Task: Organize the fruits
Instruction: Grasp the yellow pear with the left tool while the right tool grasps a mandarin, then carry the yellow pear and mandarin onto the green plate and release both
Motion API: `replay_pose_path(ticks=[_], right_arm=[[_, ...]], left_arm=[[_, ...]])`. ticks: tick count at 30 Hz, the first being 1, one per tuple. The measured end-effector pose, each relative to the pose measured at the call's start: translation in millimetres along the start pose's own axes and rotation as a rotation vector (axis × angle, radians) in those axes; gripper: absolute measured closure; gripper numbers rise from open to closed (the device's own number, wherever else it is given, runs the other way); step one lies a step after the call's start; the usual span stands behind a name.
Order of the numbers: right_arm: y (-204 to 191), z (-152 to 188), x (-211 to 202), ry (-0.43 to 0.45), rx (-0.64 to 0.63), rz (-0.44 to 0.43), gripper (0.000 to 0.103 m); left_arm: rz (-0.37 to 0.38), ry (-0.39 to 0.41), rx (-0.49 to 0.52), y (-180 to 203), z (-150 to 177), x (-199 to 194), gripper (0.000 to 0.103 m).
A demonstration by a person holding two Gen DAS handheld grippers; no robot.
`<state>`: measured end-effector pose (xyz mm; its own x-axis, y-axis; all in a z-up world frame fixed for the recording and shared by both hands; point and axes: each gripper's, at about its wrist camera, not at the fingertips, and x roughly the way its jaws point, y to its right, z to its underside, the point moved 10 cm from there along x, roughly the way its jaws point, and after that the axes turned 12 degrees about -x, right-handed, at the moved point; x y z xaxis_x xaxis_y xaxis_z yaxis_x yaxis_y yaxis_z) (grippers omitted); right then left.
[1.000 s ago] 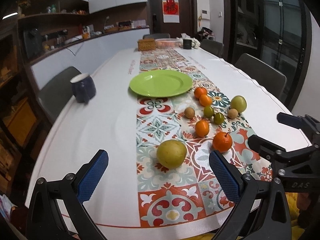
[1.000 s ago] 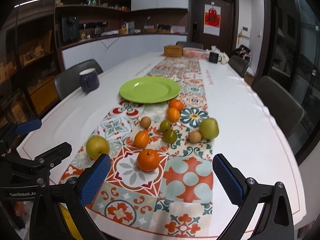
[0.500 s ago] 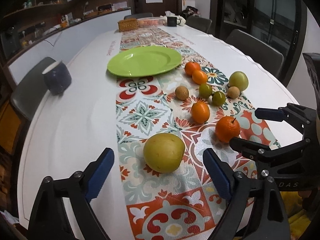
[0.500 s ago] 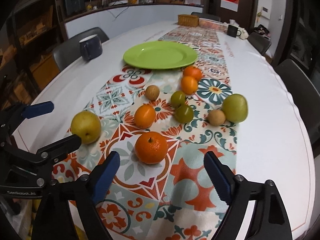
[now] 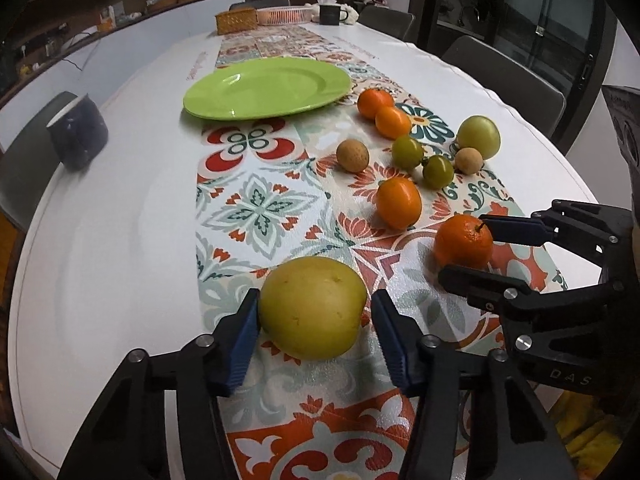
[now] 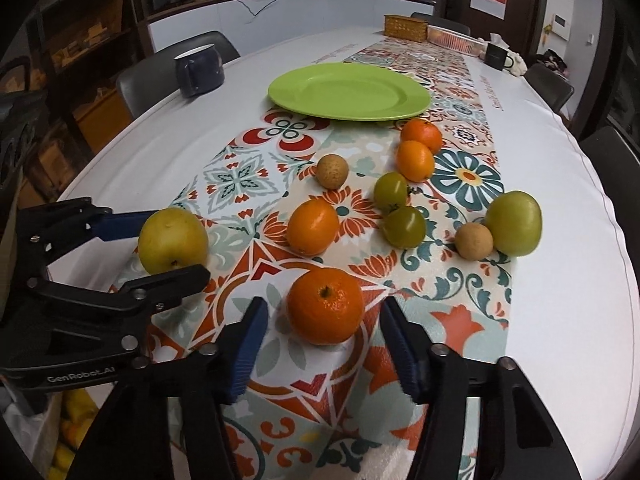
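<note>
Bench: long, white-topped, with a patterned runner down its middle; chairs along both sides.

Green plate: on the runner beyond the fruit, nothing on it.

Dark blue mug: on the bare white top, well apart from the fruit.

Left gripper: jaws closing, set either side of the yellow pear; the left pad looks to be touching the skin, the right pad is just clear of it, though the fisheye view makes contact hard to judge.

Right gripper: jaws closing around the stemmed mandarin; a gap shows on both sides, so no grip yet.

Both fruits rest on the runner at the near end of the bench.

Remaining fruit, loose on the runner between plate and grippers:
- pale green apple
- three smaller oranges
- two green tomatoes
- two small brown round fruits
</note>
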<state>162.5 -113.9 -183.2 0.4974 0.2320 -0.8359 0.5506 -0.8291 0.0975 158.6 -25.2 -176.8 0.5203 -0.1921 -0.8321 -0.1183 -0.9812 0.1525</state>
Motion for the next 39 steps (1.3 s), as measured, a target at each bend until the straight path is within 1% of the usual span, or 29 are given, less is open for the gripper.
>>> replay_pose_path(ticks=[2, 5, 16, 22, 30, 35, 39], right_arm=[[0, 0, 1, -0.001, 0.004, -0.009, 0.055], [2, -1, 3, -0.004, 0.01, -0.006, 0.06], [1, -7, 1, 0.014, 0.013, -0.03, 0.061], [5, -17, -7, 0.045, 0.013, -0.028, 0.061], [18, -46, -21, 0.11, 0.018, -0.026, 0.061], [27, -68, -24, 0.144, 0.019, -0.026, 0.061], [40, -89, -25, 0.178, 0.021, -0.006, 0.061]], left_arm=[[0.002, -0.003, -0.005, -1, -1, 1, 0.053], [0.006, -0.002, -0.009, -1, -2, 2, 0.053], [0.003, -0.008, -0.007, -1, -5, 1, 0.053], [-0.003, 0.03, -0.008, -1, -15, -11, 0.053], [0.011, 0.093, -0.011, 0, -46, -30, 0.053], [0.009, 0.13, -0.008, 0, -72, -33, 0.053], [0.009, 0.164, -0.011, -1, -95, -35, 0.053]])
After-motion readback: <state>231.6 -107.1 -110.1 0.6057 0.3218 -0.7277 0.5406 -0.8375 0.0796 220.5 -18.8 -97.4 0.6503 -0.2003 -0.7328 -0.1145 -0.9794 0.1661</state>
